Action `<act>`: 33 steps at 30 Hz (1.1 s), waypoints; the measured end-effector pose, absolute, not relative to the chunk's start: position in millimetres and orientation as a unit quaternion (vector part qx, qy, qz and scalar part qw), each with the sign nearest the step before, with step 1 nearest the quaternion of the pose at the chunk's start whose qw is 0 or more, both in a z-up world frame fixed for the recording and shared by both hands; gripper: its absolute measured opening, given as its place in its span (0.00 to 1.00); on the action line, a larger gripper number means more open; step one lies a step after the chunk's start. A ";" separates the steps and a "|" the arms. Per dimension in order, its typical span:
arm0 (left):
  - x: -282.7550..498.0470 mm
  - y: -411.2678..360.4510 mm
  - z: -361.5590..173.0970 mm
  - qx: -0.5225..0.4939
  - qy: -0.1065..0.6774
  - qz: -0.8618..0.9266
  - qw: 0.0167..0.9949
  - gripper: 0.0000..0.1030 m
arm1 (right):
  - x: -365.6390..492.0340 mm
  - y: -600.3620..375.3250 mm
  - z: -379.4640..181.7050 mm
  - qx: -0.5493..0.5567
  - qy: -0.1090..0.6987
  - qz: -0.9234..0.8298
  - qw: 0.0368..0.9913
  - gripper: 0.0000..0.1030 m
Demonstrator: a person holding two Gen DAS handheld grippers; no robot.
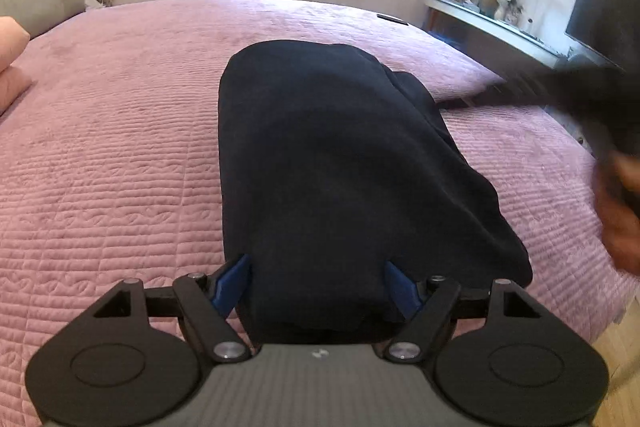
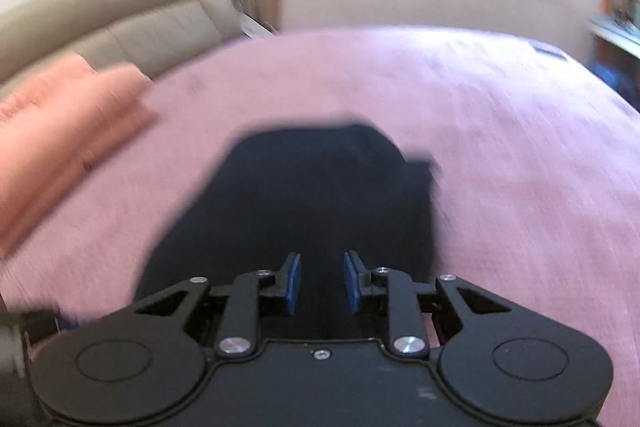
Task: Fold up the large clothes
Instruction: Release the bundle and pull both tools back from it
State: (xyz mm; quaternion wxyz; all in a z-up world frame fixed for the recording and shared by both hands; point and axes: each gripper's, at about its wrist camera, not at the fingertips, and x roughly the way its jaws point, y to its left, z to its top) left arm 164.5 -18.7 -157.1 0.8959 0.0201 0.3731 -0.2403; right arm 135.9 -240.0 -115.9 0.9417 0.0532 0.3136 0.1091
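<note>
A: Your right wrist view is smeared all over; the pink pillow (image 2: 68, 131) on the left is only a blur, and the dark garment (image 2: 296, 211) shows no crisp edge.

B: Can you tell whether the blue pads (image 2: 294, 283) touch the cloth?

A: You can't; the blur hides it. In your left wrist view the garment's near end covers most of the left gripper's (image 1: 318, 291) fingers, and your hand (image 1: 618, 211) is a streak cut off by the right edge.
</note>
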 end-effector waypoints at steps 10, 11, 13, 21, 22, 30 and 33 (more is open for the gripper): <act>162.5 -17.8 -148.5 -0.002 0.379 -0.252 0.890 0.71 | 174.2 -274.0 -145.3 0.068 0.370 -0.007 0.927 0.27; 162.2 -16.1 -146.3 -0.006 0.380 -0.252 0.890 0.69 | 161.7 -278.5 -140.3 0.069 0.370 -0.012 0.926 0.28; 156.1 -11.0 -135.7 -0.013 0.376 -0.251 0.892 0.65 | 133.4 -286.3 -122.7 0.083 0.368 -0.017 0.926 0.37; 111.3 -5.5 -52.2 0.038 0.317 -0.175 0.931 0.73 | 20.5 -280.4 -63.6 0.128 0.379 -0.025 0.916 0.75; 102.0 -6.6 -39.2 0.043 0.307 -0.165 0.936 0.75 | 10.5 -276.4 -52.2 0.132 0.380 -0.022 0.915 0.75; 42.5 -12.1 49.6 0.045 0.257 -0.108 0.959 1.00 | -37.7 -243.2 29.0 0.125 0.323 -0.059 0.936 0.80; 29.8 -15.5 63.5 0.047 0.256 -0.098 0.961 1.00 | -43.2 -236.2 31.9 0.132 0.339 -0.056 0.930 0.80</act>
